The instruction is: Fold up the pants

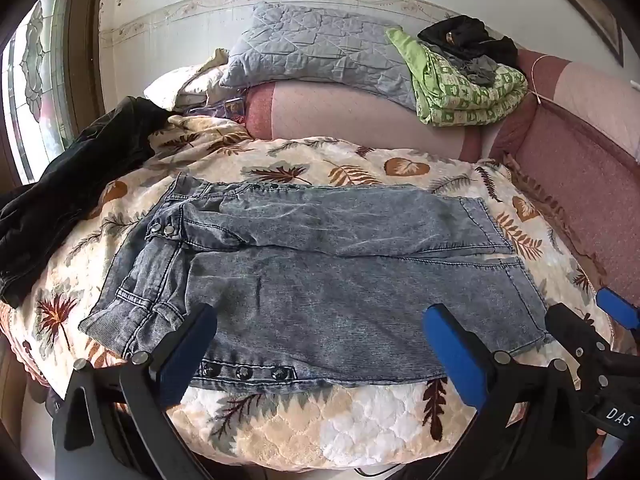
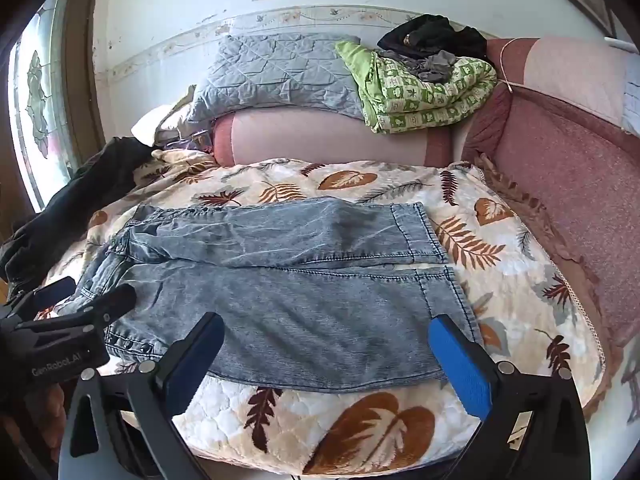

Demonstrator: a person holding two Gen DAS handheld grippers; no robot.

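Observation:
Grey-blue washed jeans (image 1: 320,264) lie flat on a leaf-patterned quilt (image 1: 340,416), waistband to the left and leg hems to the right, one leg beside the other. My left gripper (image 1: 320,310) hovers open over the near edge by the waistband and its snap buttons, with nothing between its pads. In the right wrist view the jeans (image 2: 280,280) lie the same way. My right gripper (image 2: 327,320) stands open over the near leg toward the hem. Each gripper shows in the other's view: the right gripper (image 1: 588,312) at the hem corner, the left gripper (image 2: 92,292) by the waistband.
A black garment (image 1: 72,192) lies on the quilt's left side. At the back lie a grey quilted pillow (image 1: 320,56) and a green folded blanket (image 1: 460,84) with dark clothes (image 1: 468,36) on top. A pink padded side (image 1: 580,184) borders the right. A window is at left.

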